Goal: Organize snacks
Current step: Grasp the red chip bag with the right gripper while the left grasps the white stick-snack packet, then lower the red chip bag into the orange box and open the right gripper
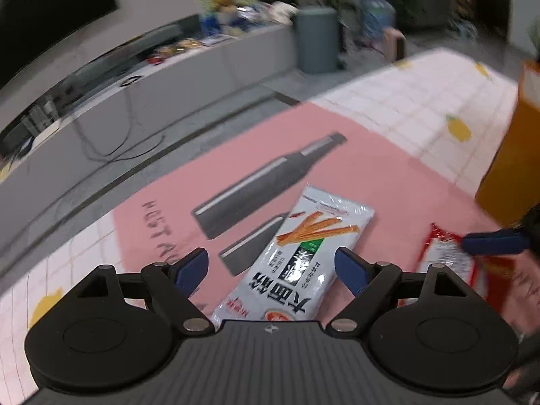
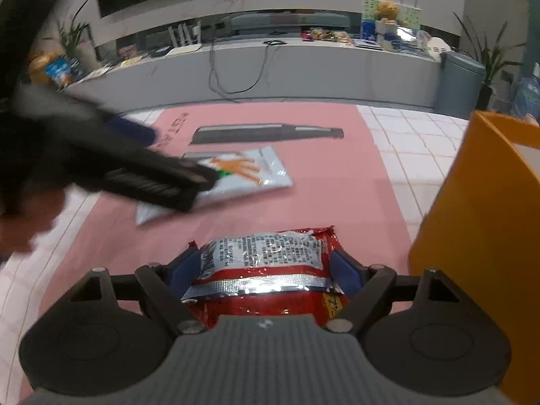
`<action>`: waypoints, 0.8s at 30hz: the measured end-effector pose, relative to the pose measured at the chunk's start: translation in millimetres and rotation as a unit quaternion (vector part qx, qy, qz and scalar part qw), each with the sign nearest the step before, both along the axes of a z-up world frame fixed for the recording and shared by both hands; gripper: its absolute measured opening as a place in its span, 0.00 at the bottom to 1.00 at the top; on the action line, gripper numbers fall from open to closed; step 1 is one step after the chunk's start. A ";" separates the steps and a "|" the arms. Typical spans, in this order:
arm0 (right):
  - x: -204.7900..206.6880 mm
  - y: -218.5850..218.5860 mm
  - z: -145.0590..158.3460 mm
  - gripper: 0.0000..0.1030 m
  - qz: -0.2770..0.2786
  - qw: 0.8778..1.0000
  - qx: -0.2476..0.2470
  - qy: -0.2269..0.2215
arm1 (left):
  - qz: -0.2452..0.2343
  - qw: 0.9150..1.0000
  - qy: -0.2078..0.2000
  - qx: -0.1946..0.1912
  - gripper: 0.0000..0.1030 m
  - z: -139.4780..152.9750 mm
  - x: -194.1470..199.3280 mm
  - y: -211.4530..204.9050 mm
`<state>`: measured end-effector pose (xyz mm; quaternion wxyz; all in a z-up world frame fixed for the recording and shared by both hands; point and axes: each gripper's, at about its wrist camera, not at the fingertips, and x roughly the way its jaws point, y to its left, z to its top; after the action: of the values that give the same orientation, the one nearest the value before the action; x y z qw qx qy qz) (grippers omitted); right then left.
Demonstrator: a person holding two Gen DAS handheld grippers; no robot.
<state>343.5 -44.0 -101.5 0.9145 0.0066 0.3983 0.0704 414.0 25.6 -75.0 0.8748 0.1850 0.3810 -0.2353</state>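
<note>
A white snack packet with orange sticks printed on it (image 1: 297, 253) lies flat on the pink mat (image 1: 388, 168). My left gripper (image 1: 271, 265) is open, its fingers on either side of the packet's middle, just above it. The packet also shows in the right wrist view (image 2: 249, 172), partly hidden by the left gripper's blurred body. A red and silver snack bag (image 2: 263, 263) lies on the mat between the fingers of my right gripper (image 2: 265, 266). The jaws are wide apart and touch the bag's sides. The bag (image 1: 445, 256) shows at the right of the left wrist view.
An orange box (image 2: 472, 236) stands on the table just right of the right gripper; it also shows in the left wrist view (image 1: 509, 155). The mat lies on a white checked tablecloth (image 1: 405, 101). A grey bin (image 1: 317, 38) and a low cabinet stand beyond the table.
</note>
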 end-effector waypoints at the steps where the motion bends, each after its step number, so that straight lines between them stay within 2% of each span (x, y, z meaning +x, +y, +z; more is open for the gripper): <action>1: -2.2 -0.9 0.6 0.79 0.003 1.000 0.003 0.004 | -0.010 1.000 0.001 0.008 0.98 -2.8 0.7 -3.9; 3: -4.2 -3.0 1.9 0.79 0.005 1.000 0.006 0.012 | -0.028 0.999 0.005 0.023 1.00 -6.9 1.5 -12.9; 5: -8.4 -3.6 2.0 0.79 0.008 1.000 0.005 0.016 | -0.017 0.999 -0.014 0.035 1.00 -5.5 0.7 -15.3; 7: -13.4 -1.6 2.6 0.79 0.015 1.000 -0.002 0.019 | 0.001 1.000 -0.002 0.025 0.96 -4.6 4.8 -14.1; 8: -16.6 -1.0 2.8 0.79 0.018 1.000 -0.002 0.020 | 0.013 1.000 0.023 -0.002 0.84 -2.9 5.4 -8.9; 9: -19.6 -0.9 3.4 0.79 0.017 1.000 0.000 0.022 | 0.025 0.998 0.053 -0.035 0.67 0.5 7.7 -2.9; 10: -23.0 -1.3 4.2 0.79 0.014 1.000 0.001 0.025 | 0.044 0.996 0.064 -0.040 0.66 1.3 5.6 -0.8; 12: -30.9 0.6 5.7 0.80 0.011 0.999 -0.001 0.033 | 0.066 0.997 0.042 -0.020 0.62 3.1 -9.4 -0.7; 14: -41.1 3.3 7.5 0.81 0.011 0.999 -0.004 0.045 | 0.092 0.994 0.048 -0.019 0.61 5.1 -23.9 4.6; 20: -85.3 6.4 11.7 0.83 0.018 0.997 -0.003 0.070 | 0.179 0.980 0.087 -0.015 0.59 15.1 -87.2 31.6; 24: -121.8 7.1 12.9 0.84 0.018 0.997 0.014 0.071 | 0.210 0.973 0.096 -0.012 0.58 17.7 -140.7 39.9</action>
<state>221.7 -36.8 -88.7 0.8826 0.0170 0.4609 0.0913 273.3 65.5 -57.3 0.8660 0.0672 0.4908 -0.0677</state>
